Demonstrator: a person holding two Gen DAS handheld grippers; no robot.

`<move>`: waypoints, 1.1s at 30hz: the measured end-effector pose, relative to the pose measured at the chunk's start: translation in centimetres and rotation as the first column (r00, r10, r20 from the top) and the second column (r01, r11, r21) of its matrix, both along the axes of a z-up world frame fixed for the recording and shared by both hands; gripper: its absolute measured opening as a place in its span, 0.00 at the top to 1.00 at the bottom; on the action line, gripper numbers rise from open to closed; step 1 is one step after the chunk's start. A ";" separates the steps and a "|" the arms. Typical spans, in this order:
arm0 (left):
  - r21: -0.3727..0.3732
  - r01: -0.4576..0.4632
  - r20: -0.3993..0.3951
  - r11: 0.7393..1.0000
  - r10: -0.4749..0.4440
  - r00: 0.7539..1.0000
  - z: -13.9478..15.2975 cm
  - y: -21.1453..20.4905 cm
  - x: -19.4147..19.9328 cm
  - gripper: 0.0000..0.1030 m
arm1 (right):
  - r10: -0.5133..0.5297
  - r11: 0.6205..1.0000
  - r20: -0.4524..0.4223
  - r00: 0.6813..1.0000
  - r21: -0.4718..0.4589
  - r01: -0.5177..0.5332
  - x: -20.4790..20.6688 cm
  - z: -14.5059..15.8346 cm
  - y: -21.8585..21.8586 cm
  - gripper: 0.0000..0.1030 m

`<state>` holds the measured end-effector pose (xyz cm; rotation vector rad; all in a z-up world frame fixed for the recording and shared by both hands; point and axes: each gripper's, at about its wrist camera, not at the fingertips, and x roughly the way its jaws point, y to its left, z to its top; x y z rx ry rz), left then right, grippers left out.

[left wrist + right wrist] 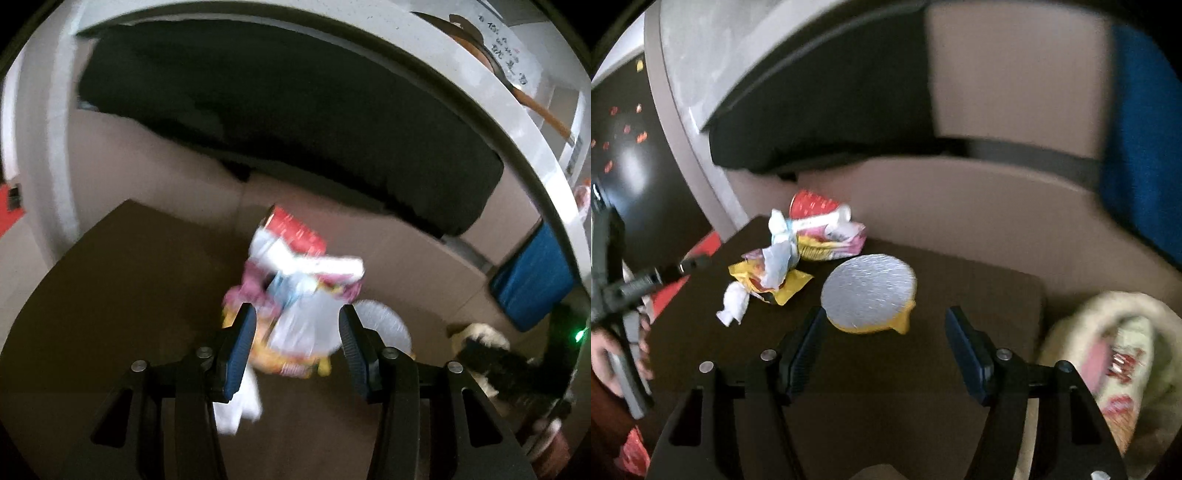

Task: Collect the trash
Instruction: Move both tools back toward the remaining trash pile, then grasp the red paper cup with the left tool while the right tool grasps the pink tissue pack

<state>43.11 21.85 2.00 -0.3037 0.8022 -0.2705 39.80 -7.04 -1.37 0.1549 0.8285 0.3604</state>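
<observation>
Dark table (923,369) holds crumpled colourful wrappers (783,266) and a foil-lidded yellow cup (870,297); both grippers' fingers (809,347) spread.

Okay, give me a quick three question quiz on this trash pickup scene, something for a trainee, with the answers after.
1. True or false: the right gripper is shut on the foil-topped yellow cup.
2. Multiple choice: where does the trash pile lie relative to the foil-topped yellow cup in the right wrist view? A) to its left and farther back B) to its right C) on top of it
3. Fill in: the trash rests on a dark ____.

Key: 1 false, its fingers stand open with the cup just ahead of them. 2 A. 3 table.
</observation>
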 end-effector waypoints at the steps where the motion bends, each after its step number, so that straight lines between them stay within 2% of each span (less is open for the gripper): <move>1: -0.018 0.017 -0.007 1.000 -0.017 1.000 -0.1 -0.1 1.4 0.54 | 0.010 1.000 -0.012 1.000 0.020 -0.009 0.5 -0.4 0.4 0.39; 3: -0.048 0.044 -0.028 0.998 -0.045 0.999 -0.5 -0.3 4.5 0.54 | 0.023 0.999 -0.021 1.000 0.041 -0.022 1.0 -0.9 1.1 0.40; 6: -0.078 0.031 -0.040 0.997 -0.034 0.999 -1.4 0.0 9.2 0.54 | 0.018 1.000 -0.008 1.000 -0.018 -0.018 0.9 -1.2 1.6 0.40; 9: -0.070 0.009 -0.076 0.997 -0.015 0.997 -2.8 0.7 13.3 0.54 | -0.002 0.998 0.006 1.000 -0.069 0.002 0.5 -1.3 0.4 0.40; 12: -0.116 -0.008 -0.124 0.993 -0.006 0.992 -4.6 1.5 15.6 0.54 | -0.035 0.997 0.009 0.999 -0.072 0.035 0.2 -1.5 -1.5 0.40; 15: -0.165 0.037 -0.176 0.986 -0.067 0.982 -6.1 1.0 16.5 0.54 | -0.057 0.997 -0.007 0.998 -0.062 0.056 0.1 -1.8 -3.0 0.40; 21: -0.094 0.188 -0.146 0.978 -0.200 0.969 -5.9 -3.2 13.9 0.54 | -0.043 0.999 -0.066 0.997 -0.008 0.043 0.0 -3.3 -3.9 0.40; 22: -0.079 0.203 -0.137 0.976 -0.212 0.967 -5.7 -3.8 13.3 0.62 | -0.040 0.999 -0.074 0.997 -0.001 0.040 0.0 -3.4 -3.9 0.40; 23: -0.055 0.203 -0.136 0.978 -0.209 0.968 -5.5 -4.3 12.7 0.75 | -0.038 0.999 -0.078 0.996 0.004 0.038 -0.1 -3.6 -3.8 0.40; 24: 0.002 0.183 -0.147 0.983 -0.181 0.972 -5.4 -5.0 11.9 0.81 | -0.037 0.999 -0.080 0.996 0.011 0.038 -0.3 -3.6 -3.7 0.40; 25: 0.028 0.170 -0.156 0.985 -0.164 0.974 -5.1 -5.3 11.0 0.84 | -0.036 0.999 -0.080 0.996 0.019 0.038 -0.5 -3.6 -3.7 0.40; 33: -0.033 0.179 -0.188 0.983 -0.182 0.965 -3.7 -4.2 1.4 0.93 | -0.030 0.994 -0.119 0.992 0.097 0.041 -1.6 -3.7 -4.0 0.40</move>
